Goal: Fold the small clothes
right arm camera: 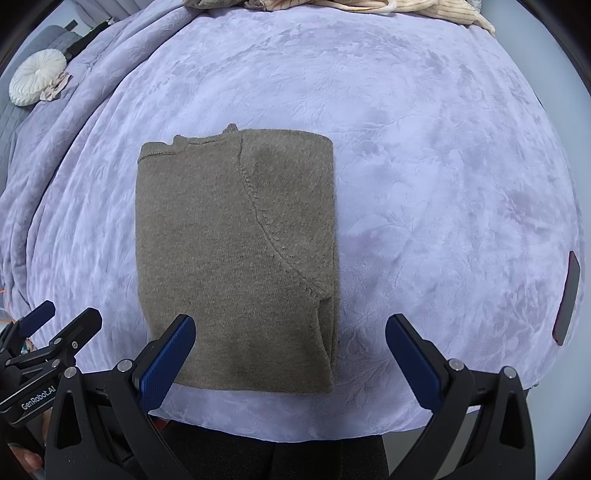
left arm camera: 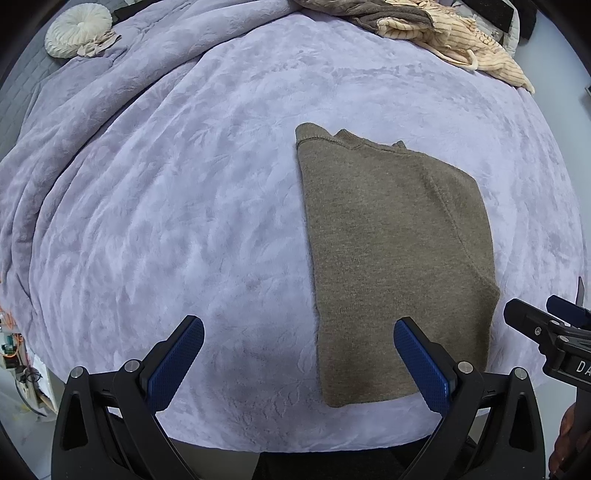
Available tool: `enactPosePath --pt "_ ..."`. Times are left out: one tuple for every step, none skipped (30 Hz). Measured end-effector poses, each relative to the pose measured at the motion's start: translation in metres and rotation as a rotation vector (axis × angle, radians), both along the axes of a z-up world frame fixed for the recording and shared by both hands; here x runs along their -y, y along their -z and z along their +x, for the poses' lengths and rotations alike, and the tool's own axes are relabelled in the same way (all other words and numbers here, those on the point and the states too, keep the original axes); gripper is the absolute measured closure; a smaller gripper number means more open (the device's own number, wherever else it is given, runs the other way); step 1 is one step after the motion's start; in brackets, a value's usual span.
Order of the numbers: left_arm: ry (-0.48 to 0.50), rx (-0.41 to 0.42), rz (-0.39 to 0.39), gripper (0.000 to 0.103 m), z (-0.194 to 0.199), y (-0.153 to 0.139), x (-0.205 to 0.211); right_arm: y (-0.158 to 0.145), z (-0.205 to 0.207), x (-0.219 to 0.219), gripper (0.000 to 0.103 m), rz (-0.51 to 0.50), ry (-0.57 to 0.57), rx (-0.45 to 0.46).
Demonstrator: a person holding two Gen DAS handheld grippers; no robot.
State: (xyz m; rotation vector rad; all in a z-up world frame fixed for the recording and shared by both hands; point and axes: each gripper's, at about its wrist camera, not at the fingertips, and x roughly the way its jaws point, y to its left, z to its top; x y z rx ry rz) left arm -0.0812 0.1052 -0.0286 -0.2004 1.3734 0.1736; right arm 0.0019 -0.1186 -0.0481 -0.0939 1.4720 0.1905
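A brown knit garment (left arm camera: pixel 391 258) lies folded into a flat rectangle on the lilac blanket (left arm camera: pixel 184 184), near the front edge. It also shows in the right wrist view (right arm camera: pixel 236 258). My left gripper (left arm camera: pixel 299 332) is open and empty above the blanket, its right finger over the garment's near left part. My right gripper (right arm camera: pixel 290 328) is open and empty, its left finger over the garment's near edge. The right gripper also shows at the right edge of the left wrist view (left arm camera: pixel 546 325), and the left gripper at the left edge of the right wrist view (right arm camera: pixel 55 325).
A heap of unfolded clothes, cream striped and grey-brown (left arm camera: pixel 424 29), lies at the bed's far right. A round white cushion (left arm camera: pixel 75 31) sits at the far left. A dark flat phone-like object (right arm camera: pixel 567 295) lies near the blanket's right edge. The bed's front edge runs just below the garment.
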Motion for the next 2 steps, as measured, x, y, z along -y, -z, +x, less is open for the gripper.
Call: enactPosePath --pt "0.004 -0.001 0.0 0.0 0.0004 -0.0002 0.0006 0.0 0.0001 0.0001 0.001 0.0 -0.001 0.0" --pt "0.005 -0.002 -0.002 0.0 0.0007 -0.0003 0.0013 0.0001 0.0001 0.0 0.001 0.0 -0.001 0.001"
